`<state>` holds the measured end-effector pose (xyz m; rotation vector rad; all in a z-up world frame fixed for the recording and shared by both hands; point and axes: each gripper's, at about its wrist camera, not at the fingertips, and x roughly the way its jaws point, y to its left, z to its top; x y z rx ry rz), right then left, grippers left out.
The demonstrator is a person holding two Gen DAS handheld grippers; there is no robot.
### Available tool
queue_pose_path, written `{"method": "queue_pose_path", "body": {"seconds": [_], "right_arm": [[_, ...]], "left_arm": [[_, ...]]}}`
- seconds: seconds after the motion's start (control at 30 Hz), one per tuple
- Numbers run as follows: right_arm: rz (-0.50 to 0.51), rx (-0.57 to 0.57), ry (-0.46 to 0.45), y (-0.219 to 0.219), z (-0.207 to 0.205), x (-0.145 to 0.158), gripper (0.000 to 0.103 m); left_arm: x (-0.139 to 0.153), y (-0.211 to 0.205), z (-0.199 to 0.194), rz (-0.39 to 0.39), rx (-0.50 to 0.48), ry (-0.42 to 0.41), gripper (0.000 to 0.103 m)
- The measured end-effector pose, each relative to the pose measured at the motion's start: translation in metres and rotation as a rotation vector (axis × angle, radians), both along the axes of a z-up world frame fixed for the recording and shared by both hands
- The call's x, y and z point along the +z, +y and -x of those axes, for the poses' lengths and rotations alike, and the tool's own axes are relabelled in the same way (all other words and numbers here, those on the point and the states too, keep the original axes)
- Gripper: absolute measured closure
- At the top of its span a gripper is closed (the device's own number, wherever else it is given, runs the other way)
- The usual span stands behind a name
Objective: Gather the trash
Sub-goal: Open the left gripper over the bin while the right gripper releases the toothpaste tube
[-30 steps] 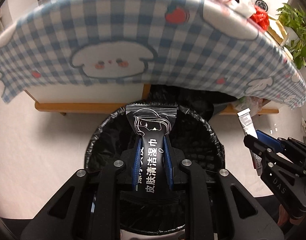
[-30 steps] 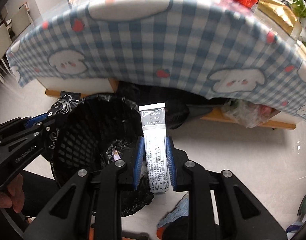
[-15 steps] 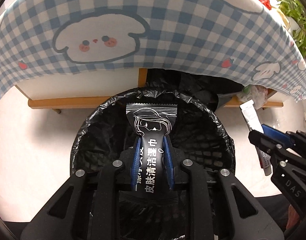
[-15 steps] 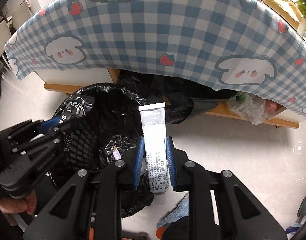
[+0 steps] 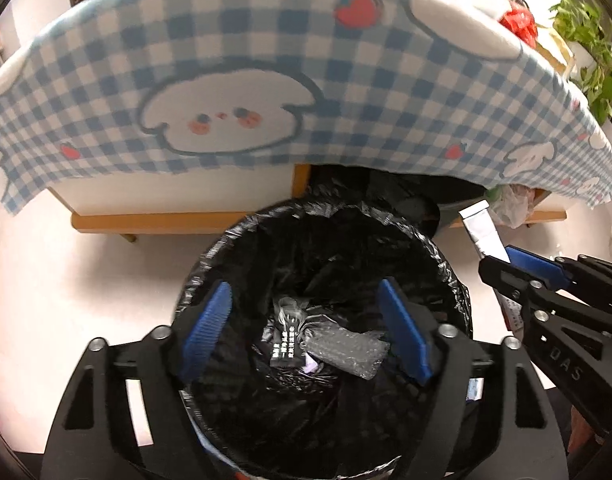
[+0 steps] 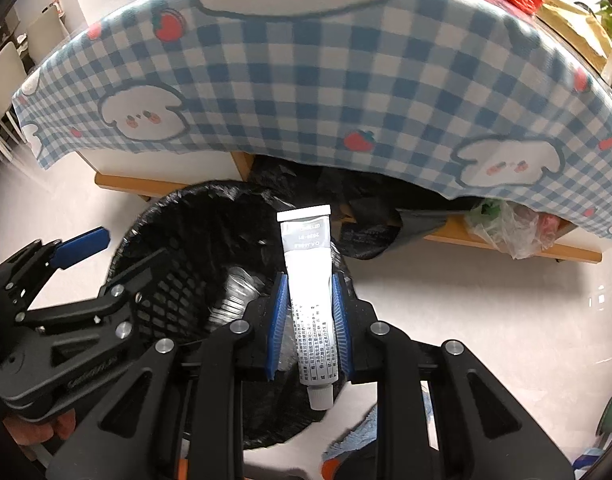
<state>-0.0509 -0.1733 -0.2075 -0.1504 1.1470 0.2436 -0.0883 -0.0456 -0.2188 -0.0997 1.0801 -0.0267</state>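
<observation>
The left claw (image 5: 306,328) is opening wide over the bin (image 5: 445,256) with nothing between its pads, and the black wipe packet (image 5: 286,342) now lies at the bottom of the bin. The right claw (image 6: 309,320) is clamped on the white tube (image 6: 310,280), which looks only partly over the bin's rim, so letting go there could bounce it onto the floor. Blur and the black liner make the rest of the bin's contents hard to make out.
</observation>
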Motion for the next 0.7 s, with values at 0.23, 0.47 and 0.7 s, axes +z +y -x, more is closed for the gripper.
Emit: {"method": "queue_pose_path", "body": {"seconds": [0.23, 0.47, 0.7], "right_arm": [[-0.012, 0.034, -0.014, 0.032, -0.005, 0.005, 0.081], [-0.003, 0.060, 0.011, 0.056, -0.005, -0.007, 0.081], [0.012, 0.087, 0.029, 0.077, -0.004, -0.020, 0.081]], "left_arm": [[0.008, 0.040, 0.003, -0.021, 0.055, -0.022, 0.010], [0.003, 0.073, 0.005, -0.009, 0.091, -0.003, 0.008], [0.002, 0.091, 0.011, -0.012, 0.118, 0.002, 0.006]]}}
